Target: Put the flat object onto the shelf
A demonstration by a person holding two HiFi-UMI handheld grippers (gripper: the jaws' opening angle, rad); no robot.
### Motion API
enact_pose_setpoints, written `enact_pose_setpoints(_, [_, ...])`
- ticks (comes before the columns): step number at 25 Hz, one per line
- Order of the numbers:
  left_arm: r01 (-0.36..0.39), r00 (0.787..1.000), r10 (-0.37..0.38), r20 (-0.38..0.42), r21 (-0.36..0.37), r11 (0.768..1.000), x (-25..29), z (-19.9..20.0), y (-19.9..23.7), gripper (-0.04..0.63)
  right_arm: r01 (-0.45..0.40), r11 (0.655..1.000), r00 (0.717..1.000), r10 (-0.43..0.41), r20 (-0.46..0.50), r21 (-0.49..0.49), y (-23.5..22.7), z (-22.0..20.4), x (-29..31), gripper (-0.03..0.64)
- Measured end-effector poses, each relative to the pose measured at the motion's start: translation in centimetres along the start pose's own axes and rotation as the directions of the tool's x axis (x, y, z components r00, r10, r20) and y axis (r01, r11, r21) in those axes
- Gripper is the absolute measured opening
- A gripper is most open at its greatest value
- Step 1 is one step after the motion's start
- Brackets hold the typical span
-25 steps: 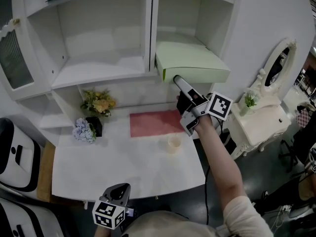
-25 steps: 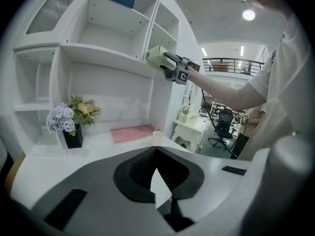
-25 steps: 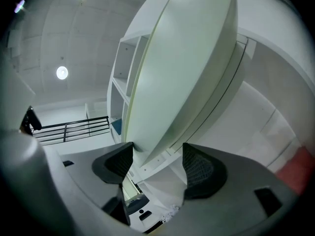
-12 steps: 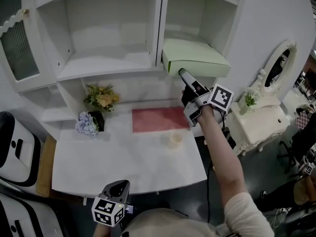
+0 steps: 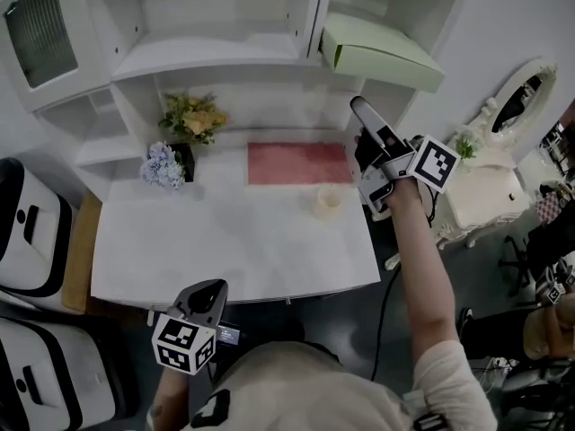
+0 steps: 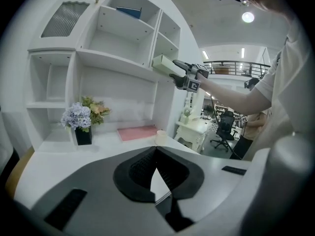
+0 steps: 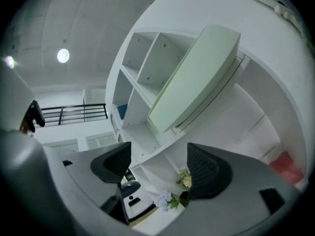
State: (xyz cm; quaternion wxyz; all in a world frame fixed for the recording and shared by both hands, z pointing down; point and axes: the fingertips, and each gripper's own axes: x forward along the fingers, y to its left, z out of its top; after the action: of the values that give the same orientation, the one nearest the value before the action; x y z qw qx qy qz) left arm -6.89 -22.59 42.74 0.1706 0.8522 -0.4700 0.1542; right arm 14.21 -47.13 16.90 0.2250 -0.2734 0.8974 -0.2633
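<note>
While the right gripper held its jaws apart and empty, the flat object lay above them, overhanging the shelf; a level push should seat it. The left gripper had its jaws closed.

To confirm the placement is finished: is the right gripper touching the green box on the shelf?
Apart. The head view shows a gap between the right gripper and the green box.

The top edge of your head view cuts off the white shelf unit; the blue item on its upper shelf is too small to identify.
</note>
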Motion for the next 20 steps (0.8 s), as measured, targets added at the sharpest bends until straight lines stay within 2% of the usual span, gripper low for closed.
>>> enact_pose_setpoints(3, [0.0,1.0,0.0,0.0,0.0,1.0,-0.8,-0.6,0.6,0.014,0.026,0.989,0.994,-0.041,-0.097,-0.145,2.2,-3.6,-1.1,0.35])
enact_pose_setpoints(5, [0.007,1.0,-0.008,0.014,0.012,1.0,-1.0,-0.2,1.2,0.014,0.031,0.963,0.986,-0.074,-0.151,-0.268,3.8,-5.4,-1.7,0.35])
enact_pose_setpoints(7, [0.008,1.0,-0.009,0.02,0.016,1.0,-1.8,0.0,1.5,0.014,0.006,0.942,0.976,-0.079,-0.202,-0.336,5.8,-7.9,-2.1,0.35])
enact_pose_setpoints(11, [0.005,1.0,-0.005,0.012,0.012,1.0,-4.5,-0.9,2.0,0.014,-0.061,0.906,0.954,-0.07,-0.292,-0.418,9.6,-14.0,-3.0,0.344])
enact_pose_setpoints(15, [0.016,1.0,-0.017,0.025,0.024,1.0,-6.0,-1.2,2.7,0.014,-0.109,0.869,0.933,-0.079,-0.352,-0.482,12.6,-18.9,-3.6,0.301])
enact_pose_setpoints(20, [0.055,0.998,-0.056,0.035,0.035,0.998,-6.6,-1.9,2.7,0.014,-0.148,0.866,0.926,-0.049,-0.375,-0.478,16.7,-23.0,-4.2,0.244])
